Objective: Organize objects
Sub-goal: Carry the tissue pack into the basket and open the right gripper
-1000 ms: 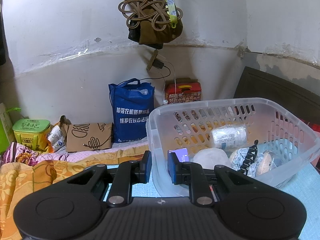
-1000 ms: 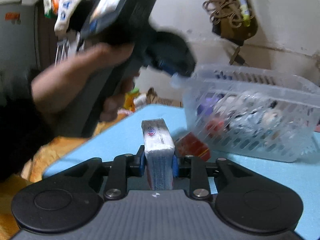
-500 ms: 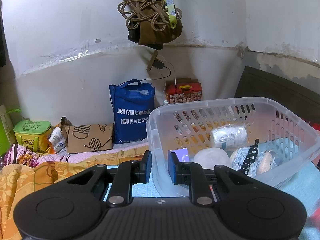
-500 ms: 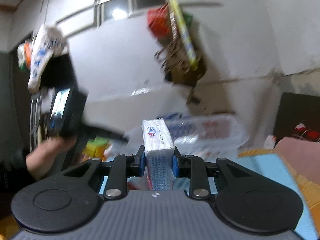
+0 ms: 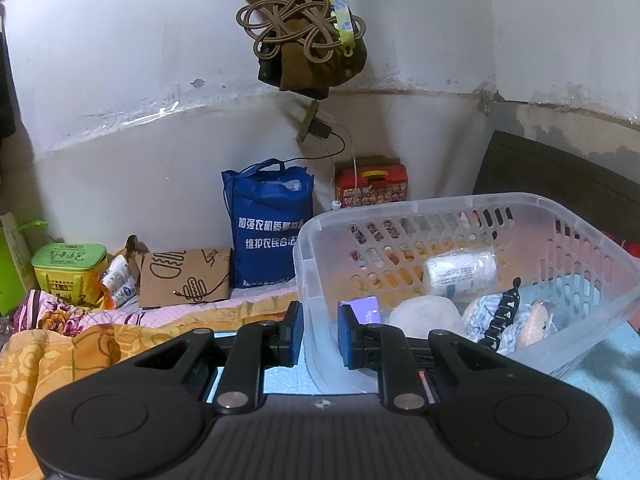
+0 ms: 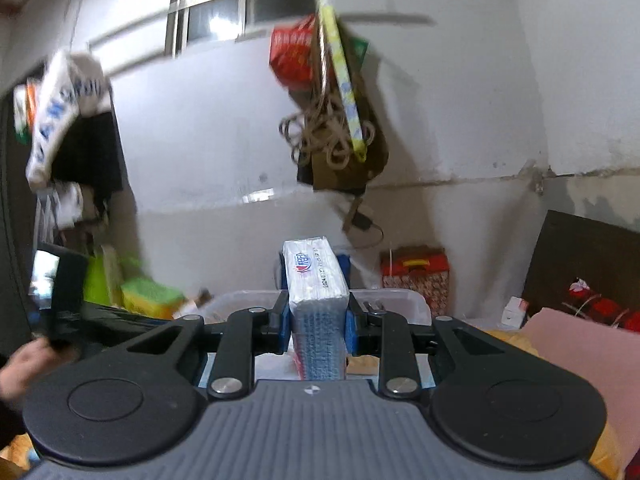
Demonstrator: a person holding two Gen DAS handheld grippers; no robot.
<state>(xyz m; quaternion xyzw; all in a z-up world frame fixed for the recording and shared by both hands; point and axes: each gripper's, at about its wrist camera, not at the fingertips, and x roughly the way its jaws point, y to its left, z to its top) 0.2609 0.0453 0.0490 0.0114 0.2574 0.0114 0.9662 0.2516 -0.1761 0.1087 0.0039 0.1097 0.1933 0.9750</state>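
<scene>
Right wrist view showed the right gripper [image 6: 317, 322] clamped on a pack of tissues [image 6: 316, 300] held upright — just above the rim of the clear plastic basket [image 6: 394, 300]. In the left wrist view the left gripper [image 5: 318, 334] pinched the near wall of that basket [image 5: 580, 248] — one pad outside, one inside — beside a white roll [image 5: 460, 274] and a black hair clip [image 5: 502, 316].

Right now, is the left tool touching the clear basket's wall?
Touching. In the left wrist view the left tool straddles the clear basket at its near corner, both blue pads against the wall.
</scene>
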